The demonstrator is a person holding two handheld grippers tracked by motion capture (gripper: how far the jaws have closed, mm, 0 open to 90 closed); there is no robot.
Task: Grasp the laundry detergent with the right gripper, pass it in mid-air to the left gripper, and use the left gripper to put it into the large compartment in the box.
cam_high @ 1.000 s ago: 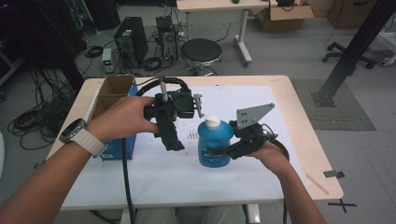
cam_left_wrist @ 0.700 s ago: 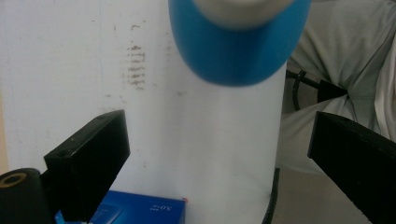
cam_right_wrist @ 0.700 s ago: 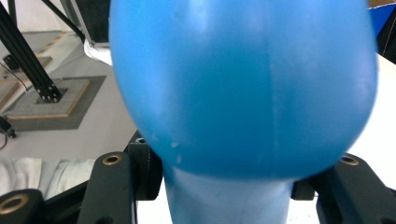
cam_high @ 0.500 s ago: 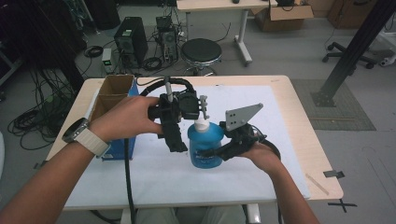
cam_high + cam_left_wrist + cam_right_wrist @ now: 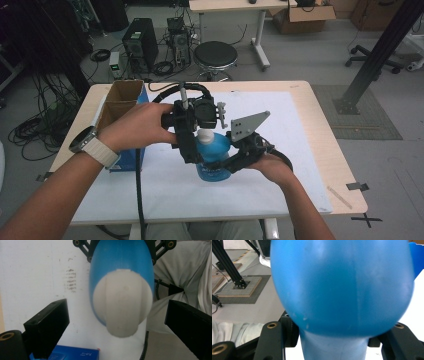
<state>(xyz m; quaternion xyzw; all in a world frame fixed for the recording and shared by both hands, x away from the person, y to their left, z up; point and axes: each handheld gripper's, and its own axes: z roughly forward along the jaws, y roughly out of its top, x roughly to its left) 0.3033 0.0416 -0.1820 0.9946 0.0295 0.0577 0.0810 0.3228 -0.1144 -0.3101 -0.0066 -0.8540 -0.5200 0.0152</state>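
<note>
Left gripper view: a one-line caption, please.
Open left gripper straddles the white cap of a blue bottle.

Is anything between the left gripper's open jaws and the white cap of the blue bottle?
Nothing visible. The left gripper has its jaws apart on either side of the round white plastic cap of the blue plastic bottle, which the right gripper holds.

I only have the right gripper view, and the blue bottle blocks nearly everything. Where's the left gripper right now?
Observer: In the left gripper view, the left gripper faces the white cap head-on, with a jaw on each side.
Operator: Are those jaws touching the cap?
Observer: No. They stand wide open, with a clear gap on both sides.
Operator: Anything nearby to watch for?
Observer: In the high view, an open cardboard box stands to the left of the bottle.
</note>
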